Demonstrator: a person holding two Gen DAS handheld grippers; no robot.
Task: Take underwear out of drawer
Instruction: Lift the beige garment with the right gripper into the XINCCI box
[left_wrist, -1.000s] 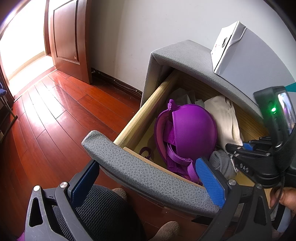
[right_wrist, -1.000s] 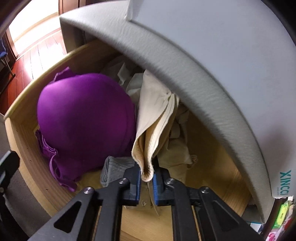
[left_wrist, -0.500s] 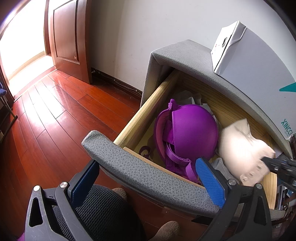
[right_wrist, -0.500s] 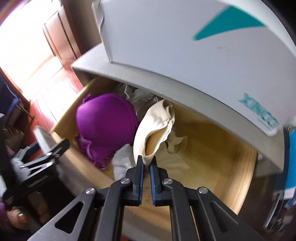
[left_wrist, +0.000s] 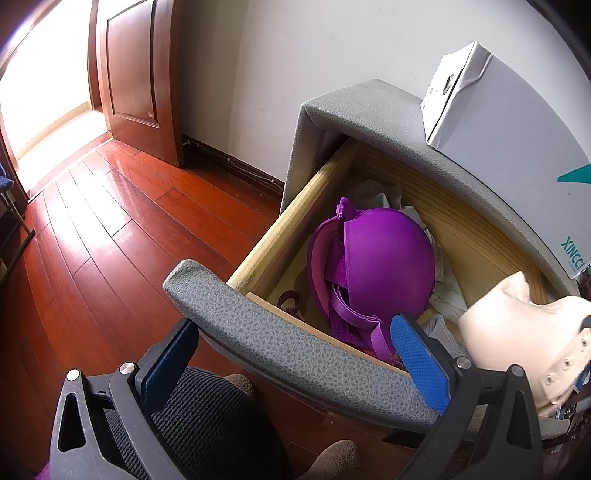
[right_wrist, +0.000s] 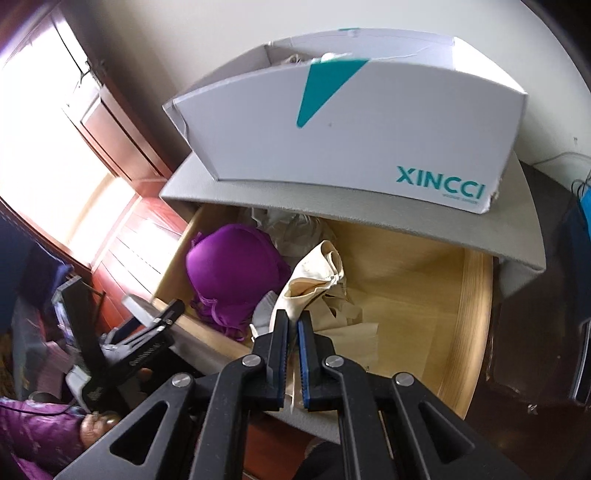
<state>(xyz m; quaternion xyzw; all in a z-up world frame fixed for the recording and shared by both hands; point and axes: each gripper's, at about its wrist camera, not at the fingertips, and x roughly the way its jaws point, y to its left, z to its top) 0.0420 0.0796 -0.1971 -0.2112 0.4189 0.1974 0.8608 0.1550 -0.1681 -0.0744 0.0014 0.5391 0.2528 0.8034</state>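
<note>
The wooden drawer (left_wrist: 280, 236) of a grey nightstand stands pulled out, also seen in the right wrist view (right_wrist: 469, 317). A purple bra (left_wrist: 384, 266) (right_wrist: 232, 262) lies at its left side with pale clothes behind it. My right gripper (right_wrist: 292, 323) is shut on a beige bra (right_wrist: 314, 284) and holds it lifted above the drawer; that bra shows at the right edge of the left wrist view (left_wrist: 524, 332). My left gripper (left_wrist: 295, 358) is open and empty, its fingers straddling the grey drawer front (left_wrist: 295, 347).
A white XINCCI box (right_wrist: 351, 129) (left_wrist: 509, 122) sits on the nightstand top. Red wood floor (left_wrist: 110, 229) and a wooden door (left_wrist: 140, 74) lie to the left. A grey cloth (right_wrist: 264, 310) lies beside the purple bra.
My right gripper has pulled back and up out of the drawer with the beige bra, lifting it clear of the other clothes. My left gripper has stayed still.
</note>
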